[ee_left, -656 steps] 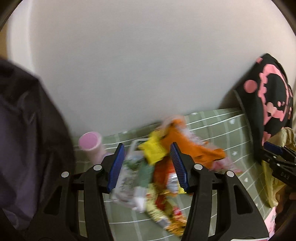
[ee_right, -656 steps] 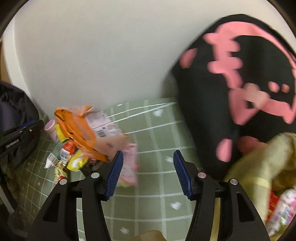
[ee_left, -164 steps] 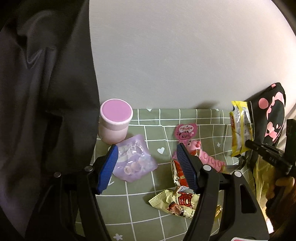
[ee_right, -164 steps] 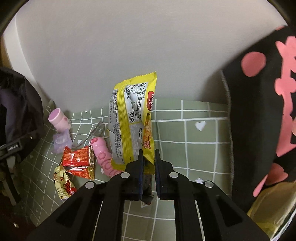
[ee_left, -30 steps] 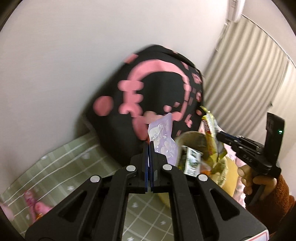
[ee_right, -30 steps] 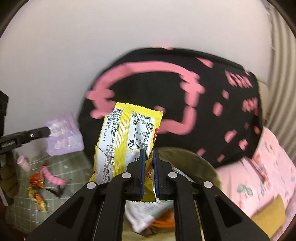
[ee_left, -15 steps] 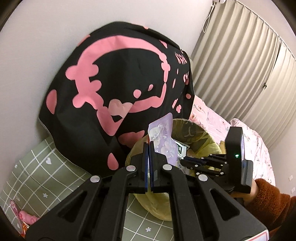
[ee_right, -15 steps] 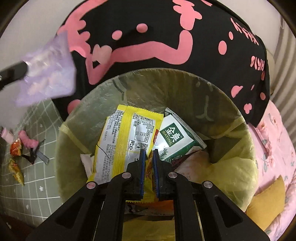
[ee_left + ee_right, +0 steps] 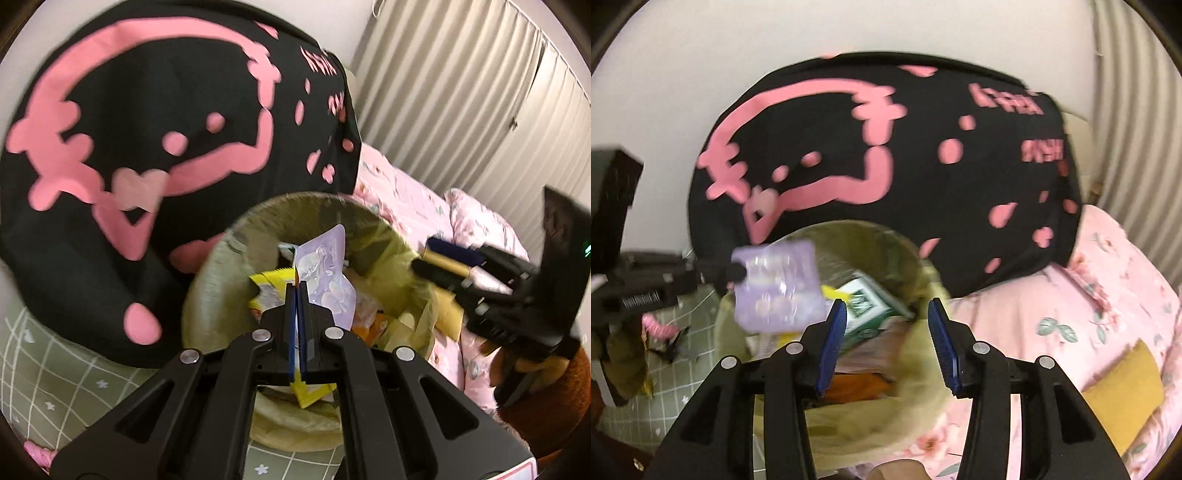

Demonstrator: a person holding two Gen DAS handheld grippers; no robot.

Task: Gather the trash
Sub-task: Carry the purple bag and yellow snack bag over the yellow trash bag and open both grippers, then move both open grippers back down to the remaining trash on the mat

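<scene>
Trash fills a yellow-lined bin (image 9: 923, 376): a green-and-white carton (image 9: 871, 310), a yellow wrapper (image 9: 267, 291) and orange packaging. The left claw (image 9: 297, 291) is clamped on a lilac pouch (image 9: 327, 273) held above the bin's mouth. The right claw (image 9: 886, 332) has just been opening and stands apart over the bin, with nothing between its blue pads. The carton's print is too blurred to read. A black cloth with pink markings (image 9: 886, 155) hangs behind the bin, pink floral bedding (image 9: 1108, 295) lies to one side, and a green checked surface (image 9: 55, 369) to the other.
</scene>
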